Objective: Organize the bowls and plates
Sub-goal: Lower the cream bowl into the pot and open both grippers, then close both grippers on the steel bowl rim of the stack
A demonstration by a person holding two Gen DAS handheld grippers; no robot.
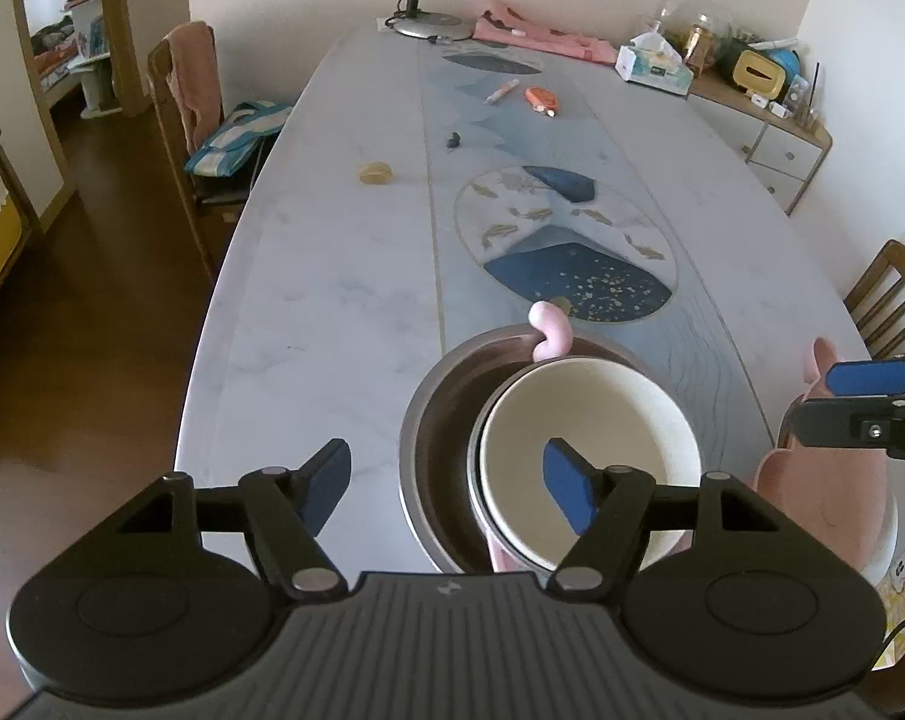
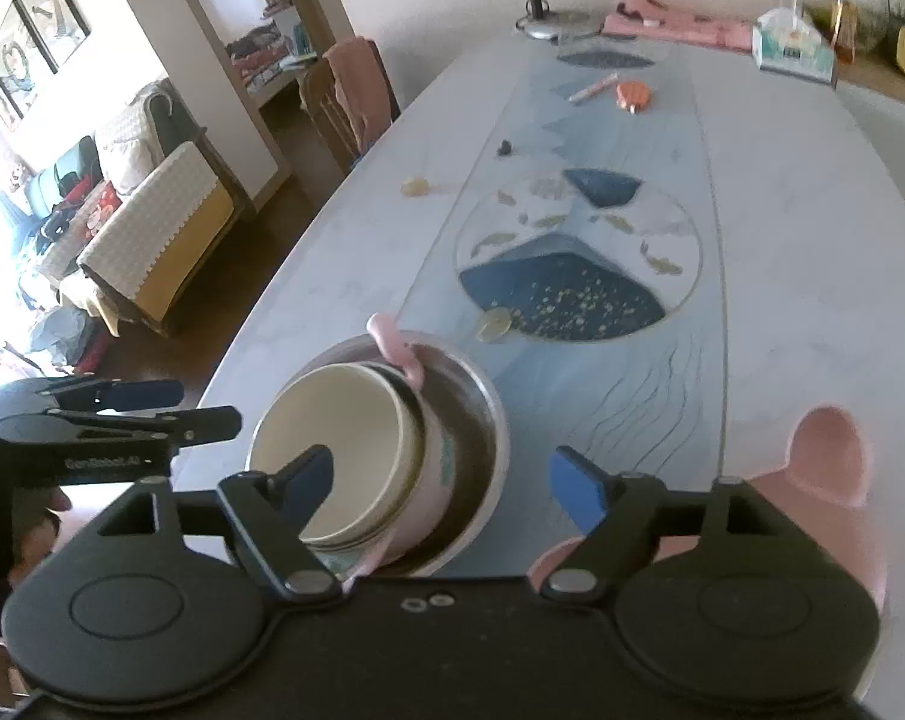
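A steel bowl (image 1: 431, 420) (image 2: 482, 414) sits on the marble table near its front edge. Nested in it, tilted, is a pink two-handled bowl with a cream inside (image 1: 584, 420) (image 2: 344, 420); one pink handle (image 1: 548, 333) sticks up at its far rim. My left gripper (image 1: 446, 474) hovers open over the steel bowl's left side, its right finger above the cream bowl, with nothing between its pads. My right gripper (image 2: 443, 471) is open above the steel bowl's right rim and holds nothing. A pink eared plate (image 1: 800, 480) (image 2: 830, 450) lies to the right.
Farther back on the table (image 1: 332, 276) lie a yellowish disc (image 1: 375, 173), a small dark piece (image 1: 452, 139), an orange item (image 1: 539, 99) and a pen (image 1: 500, 91). A desk lamp (image 1: 431, 24), pink cloth and tissue box (image 1: 653, 63) stand at the far end. Wooden chairs flank both sides.
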